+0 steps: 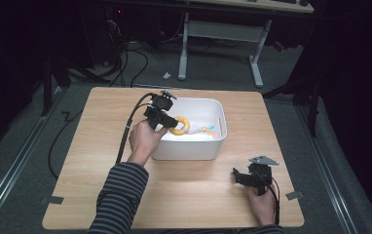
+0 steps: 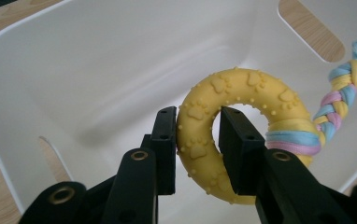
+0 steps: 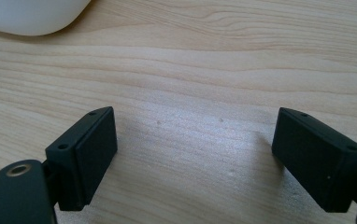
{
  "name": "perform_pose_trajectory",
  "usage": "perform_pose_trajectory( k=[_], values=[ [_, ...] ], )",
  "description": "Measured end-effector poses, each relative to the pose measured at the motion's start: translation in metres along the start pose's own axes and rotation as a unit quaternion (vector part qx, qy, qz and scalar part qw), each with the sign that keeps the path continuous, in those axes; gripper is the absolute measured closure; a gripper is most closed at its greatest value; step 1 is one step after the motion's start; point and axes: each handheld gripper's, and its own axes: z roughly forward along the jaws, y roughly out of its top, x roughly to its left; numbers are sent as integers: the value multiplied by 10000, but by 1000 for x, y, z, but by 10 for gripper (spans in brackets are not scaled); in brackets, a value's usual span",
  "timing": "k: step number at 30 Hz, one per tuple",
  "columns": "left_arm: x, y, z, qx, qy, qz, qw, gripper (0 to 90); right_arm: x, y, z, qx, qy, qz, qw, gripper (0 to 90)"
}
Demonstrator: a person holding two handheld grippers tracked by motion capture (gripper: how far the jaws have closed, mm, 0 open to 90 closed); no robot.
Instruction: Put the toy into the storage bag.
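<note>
The left gripper (image 2: 196,140) is clenched on the yellow rubber ring (image 2: 242,140) of a dog toy, one jaw outside the ring and one through its hole, holding it inside the white plastic bin (image 2: 97,60). The toy's braided pastel rope (image 2: 340,98) trails off beyond the jaws. The right gripper (image 3: 195,158) sits released, jaws spread wide over the bare wooden table (image 3: 214,60), nearer the person than the bin.
</note>
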Motion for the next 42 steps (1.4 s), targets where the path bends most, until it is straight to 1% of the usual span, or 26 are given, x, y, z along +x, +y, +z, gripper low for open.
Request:
perform_pose_trajectory(
  k=[3,6,7,11,17,19,27,29,32,34,37,38,40,42],
  values=[
    [-1,-1,1,42,-42,25,10000,681,0,0,0,0,0,0,10000,141],
    [-3,-2,1,71,-33,64,9999,681,0,0,0,0,0,0,10000,140],
    [-4,-2,1,76,-71,80,9999,680,0,0,0,0,0,-1,10000,140],
    [-6,-4,4,143,-69,115,9998,680,0,0,0,-1,0,-1,10000,140],
    [-8,-6,7,224,-193,130,9995,679,0,0,0,0,0,-1,10000,141],
    [-10,-7,7,235,-155,156,9995,679,0,0,0,0,0,-1,10000,141],
    [-9,-7,6,234,-179,111,9995,677,0,0,0,-1,0,-3,10000,141],
    [-8,-7,6,236,-217,95,9994,673,0,0,0,-1,0,-2,10000,141],
    [-7,-6,5,191,-264,28,9995,638,0,0,0,0,0,-1,10000,141],
    [-7,-6,4,177,-242,33,9995,620,0,0,0,0,1,-2,10000,141],
    [-7,-6,2,130,-252,17,9996,567,0,0,0,0,0,-2,10000,141],
    [-6,-7,-2,10,-262,-43,9996,541,0,0,0,0,0,-1,10000,141],
    [-5,-7,-5,-29,-288,-96,9995,504,0,0,0,-1,1,-1,10000,143],
    [-3,-7,-9,-80,-259,-86,9996,486,0,0,0,-9,1,-4,10000,146]
  ],
)
